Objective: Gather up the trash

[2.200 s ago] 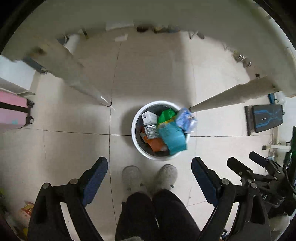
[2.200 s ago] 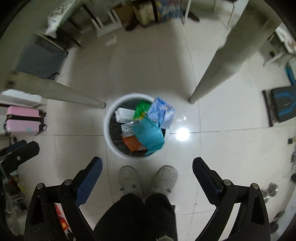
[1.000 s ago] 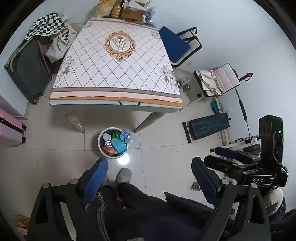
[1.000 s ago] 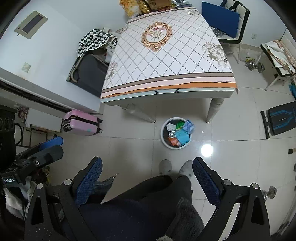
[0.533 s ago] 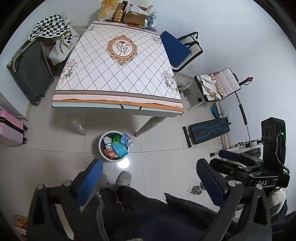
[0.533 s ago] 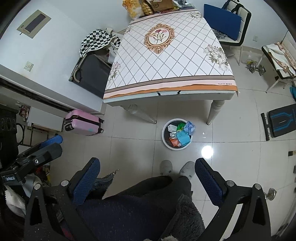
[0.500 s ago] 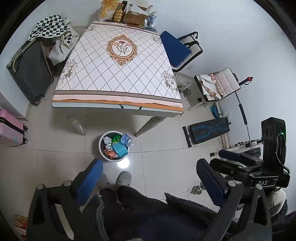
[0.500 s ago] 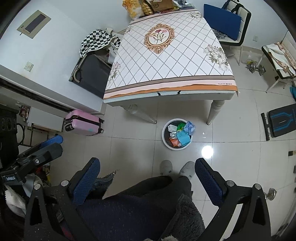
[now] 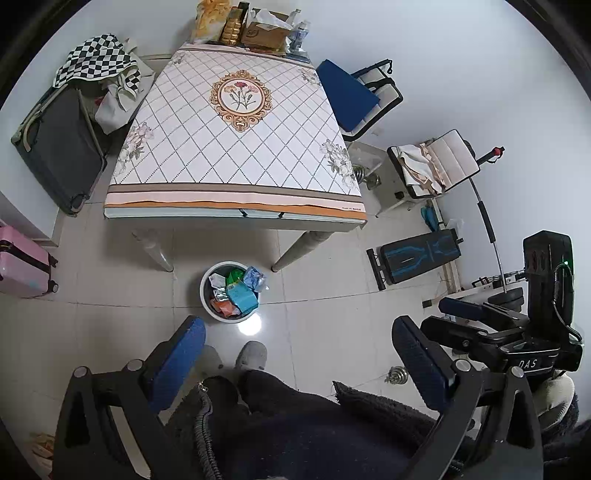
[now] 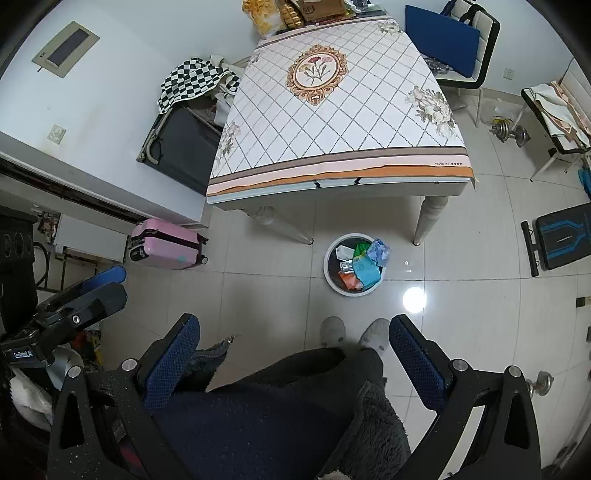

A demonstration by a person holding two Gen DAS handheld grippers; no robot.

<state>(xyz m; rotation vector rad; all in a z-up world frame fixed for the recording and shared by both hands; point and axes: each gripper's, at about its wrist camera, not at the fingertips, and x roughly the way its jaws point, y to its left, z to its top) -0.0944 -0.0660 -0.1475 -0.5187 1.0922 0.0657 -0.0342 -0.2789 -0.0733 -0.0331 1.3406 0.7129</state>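
Claws (image 9: 295,343) (image 10: 293,338) gape empty above open floor (image 10: 266,295) before the bin (image 10: 332,280).

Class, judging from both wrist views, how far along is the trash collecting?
Done: wrappers fill the bin on the floor. In hand: nothing; left gripper and right gripper hang open, high above. Left: no loose trash shows on the table; clutter at its far edge is unidentifiable.

Tiled floor (image 10: 258,295) carrying a white bin (image 10: 334,286) filled with wrappers (image 10: 364,269), beside the patterned surface (image 10: 332,122); boxes (image 9: 264,31) crowd its far edge.
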